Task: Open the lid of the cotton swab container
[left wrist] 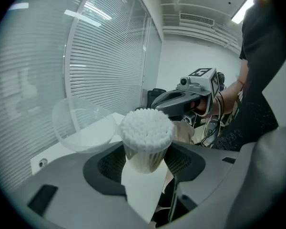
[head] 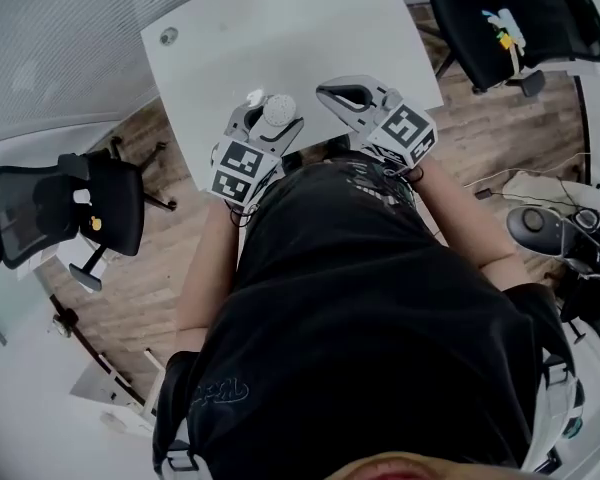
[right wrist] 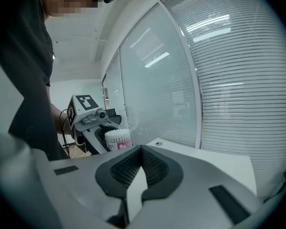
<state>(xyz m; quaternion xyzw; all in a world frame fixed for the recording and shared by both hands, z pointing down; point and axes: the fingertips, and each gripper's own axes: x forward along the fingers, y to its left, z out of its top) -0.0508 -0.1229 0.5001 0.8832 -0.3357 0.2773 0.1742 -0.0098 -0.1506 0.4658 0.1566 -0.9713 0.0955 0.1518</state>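
the left gripper (left wrist: pixel 145 165) is clamped on the round cotton swab container (left wrist: pixel 144 157), its ribbed black pads pressing the sides, by the near edge of the smooth white table (head: pixel 280 28). fluffy white swab tips (left wrist: pixel 147 127) dome out of the top. the clear bowl-shaped lid (left wrist: pixel 83 125) hangs open at nine o'clock. in the head view the right gripper (right wrist: pixel 142 173) is at three o'clock of the container, jaws together and empty.
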